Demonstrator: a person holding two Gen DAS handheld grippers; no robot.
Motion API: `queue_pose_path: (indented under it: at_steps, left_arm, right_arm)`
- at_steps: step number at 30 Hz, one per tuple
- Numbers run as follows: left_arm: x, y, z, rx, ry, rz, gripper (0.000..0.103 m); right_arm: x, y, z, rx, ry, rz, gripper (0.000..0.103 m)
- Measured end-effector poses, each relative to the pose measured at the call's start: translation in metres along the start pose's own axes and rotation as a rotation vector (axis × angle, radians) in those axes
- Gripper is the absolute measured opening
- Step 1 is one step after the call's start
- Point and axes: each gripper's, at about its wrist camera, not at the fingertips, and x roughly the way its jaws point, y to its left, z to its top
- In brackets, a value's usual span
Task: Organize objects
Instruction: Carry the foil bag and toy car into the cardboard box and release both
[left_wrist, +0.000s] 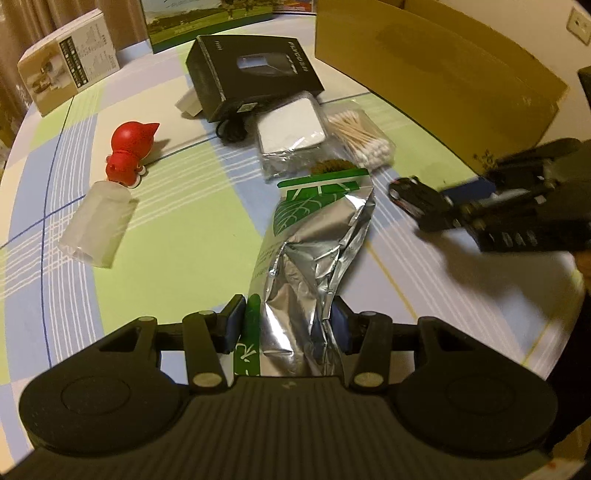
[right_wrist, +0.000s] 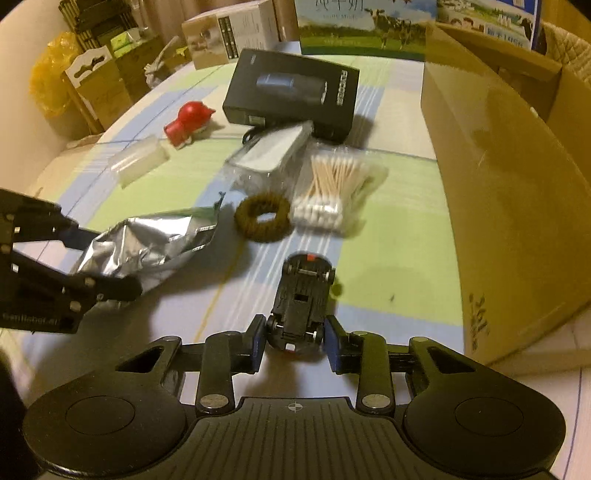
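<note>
The left gripper (left_wrist: 288, 325) is squeezed tight on a shiny silver and green bag (left_wrist: 314, 236), which sticks out in front of its fingers. The right gripper (right_wrist: 295, 334) has a little black toy car (right_wrist: 301, 299) between its blue pads (right_wrist: 334, 345). The car is upside down (its wheels point up), and the pads sit right against its sides, so I think the car is grabbed, or very nearly.

This looks like the picking-up step: each hand has one thing. A big brown cardboard box (right_wrist: 517, 192) stands off to the right of the right gripper, with its top open. I think the next move is to lift the car, carry it over the box wall and let go inside. The bag can follow. Beyond the car lie a brown ring (right_wrist: 263, 218) and a pack of cotton swabs (right_wrist: 332, 192).
</note>
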Motion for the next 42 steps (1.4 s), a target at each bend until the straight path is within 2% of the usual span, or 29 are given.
queue_pose_path:
  at_steps: [3, 8, 10, 11, 12, 15, 19, 24, 30, 33, 38, 42]
  left_arm:
    - [0.003, -0.002, 0.001, 0.006, 0.005, 0.011, 0.046]
    - [0.006, -0.004, 0.003, 0.014, 0.013, 0.019, 0.052]
    - [0.007, -0.004, 0.004, 0.020, 0.011, 0.022, 0.053]
    - [0.007, -0.004, 0.004, 0.023, 0.011, 0.022, 0.055]
    - [0.009, -0.003, 0.005, 0.023, 0.011, 0.021, 0.055]
    - [0.012, -0.003, 0.007, 0.036, 0.015, 0.024, 0.058]
    - [0.017, -0.001, 0.009, 0.039, 0.030, 0.014, 0.051]
    - [0.011, 0.008, 0.010, -0.026, 0.031, -0.001, 0.040]
    - [-0.006, 0.015, 0.001, -0.114, 0.030, -0.004, 0.039]
    - [-0.023, 0.010, 0.000, -0.120, 0.016, 0.007, 0.039]
    - [-0.058, -0.003, 0.017, -0.115, -0.039, 0.022, 0.039]
    - [-0.086, -0.022, 0.043, -0.120, -0.099, -0.007, 0.039]
  right_arm:
    - [-0.002, -0.002, 0.005, 0.016, -0.037, -0.006, 0.048]
    - [0.008, -0.002, 0.015, 0.052, -0.049, 0.000, 0.048]
    - [0.014, 0.000, 0.018, 0.049, -0.037, -0.007, 0.046]
    - [0.015, 0.001, 0.018, 0.045, -0.040, -0.018, 0.033]
    - [0.015, 0.002, 0.019, 0.034, -0.042, -0.029, 0.028]
    - [0.014, 0.000, 0.017, 0.043, -0.042, -0.026, 0.027]
    - [0.009, 0.003, 0.014, 0.041, -0.053, -0.022, 0.027]
    - [-0.004, 0.003, 0.013, 0.077, -0.080, 0.011, 0.027]
    - [-0.028, 0.015, 0.012, 0.069, -0.130, 0.036, 0.027]
    - [-0.049, 0.022, 0.013, 0.062, -0.167, 0.042, 0.027]
    - [-0.096, 0.021, 0.024, 0.055, -0.251, 0.021, 0.027]
    - [-0.139, 0.001, 0.038, 0.065, -0.313, -0.019, 0.027]
